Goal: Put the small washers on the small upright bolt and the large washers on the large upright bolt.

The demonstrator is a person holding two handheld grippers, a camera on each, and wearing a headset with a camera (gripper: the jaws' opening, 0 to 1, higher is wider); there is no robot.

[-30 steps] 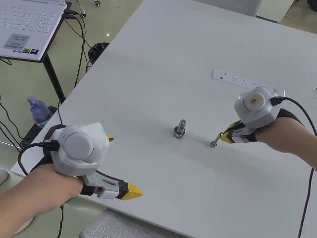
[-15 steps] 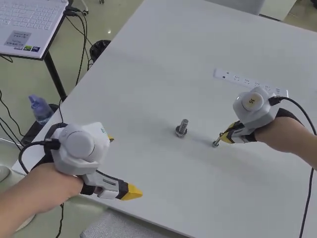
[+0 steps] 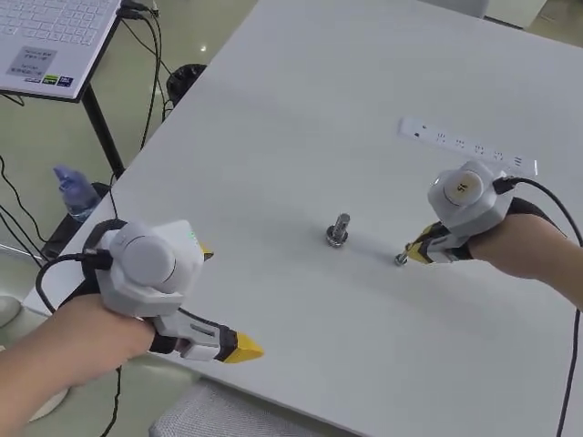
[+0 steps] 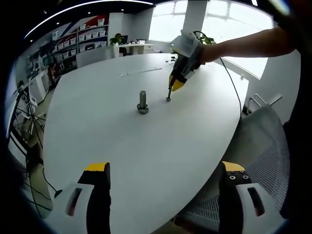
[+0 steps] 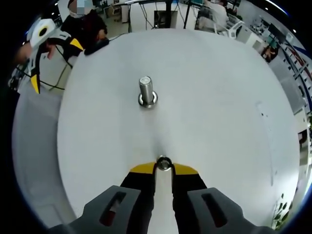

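The large upright bolt (image 3: 339, 229) (image 4: 142, 102) (image 5: 146, 92) stands mid-table with a wider metal ring at its foot. To its right is the small upright bolt (image 3: 401, 259) (image 4: 168, 97) (image 5: 164, 163). My right gripper (image 3: 416, 254) (image 5: 164, 168) points down at it, its yellow tips closed around the bolt's top. Whether a washer sits between them is too small to tell. My left gripper (image 3: 223, 300) (image 4: 165, 175) hovers at the table's near-left edge, open, with nothing between its jaws.
A white power strip (image 3: 466, 146) lies at the back right of the white table (image 3: 273, 137). Left of the table are a laptop (image 3: 50, 41) on a stand, cables and a blue bottle (image 3: 75, 189) on the floor. A chair (image 4: 253, 146) stands by the near edge.
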